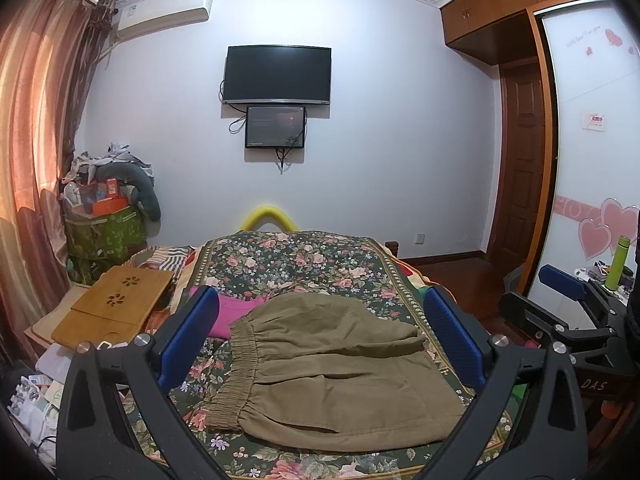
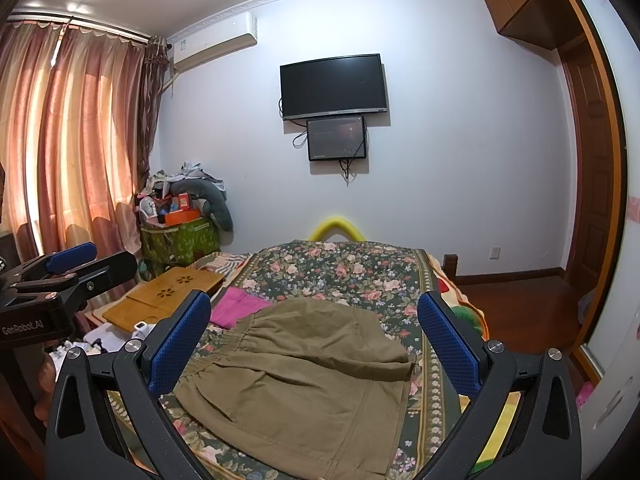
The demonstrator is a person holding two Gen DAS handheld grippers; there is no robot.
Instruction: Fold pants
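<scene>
Olive-brown pants point(image 1: 332, 372) lie folded into a compact stack on the floral bed cover point(image 1: 288, 260), elastic waistband to the left. They also show in the right wrist view point(image 2: 304, 376). My left gripper point(image 1: 320, 312) is open and empty, held above the pants with its blue pads on either side. My right gripper point(image 2: 314, 316) is open and empty, also above the pants. The right gripper shows at the right edge of the left wrist view point(image 1: 568, 292); the left gripper shows at the left edge of the right wrist view point(image 2: 72, 260).
A pink garment point(image 1: 232, 312) lies just behind the pants. A wooden lap tray point(image 1: 116, 304) sits left of the bed. A green bag piled with clutter point(image 1: 104, 232) stands by the curtain. A green bottle point(image 1: 618, 260) stands at right.
</scene>
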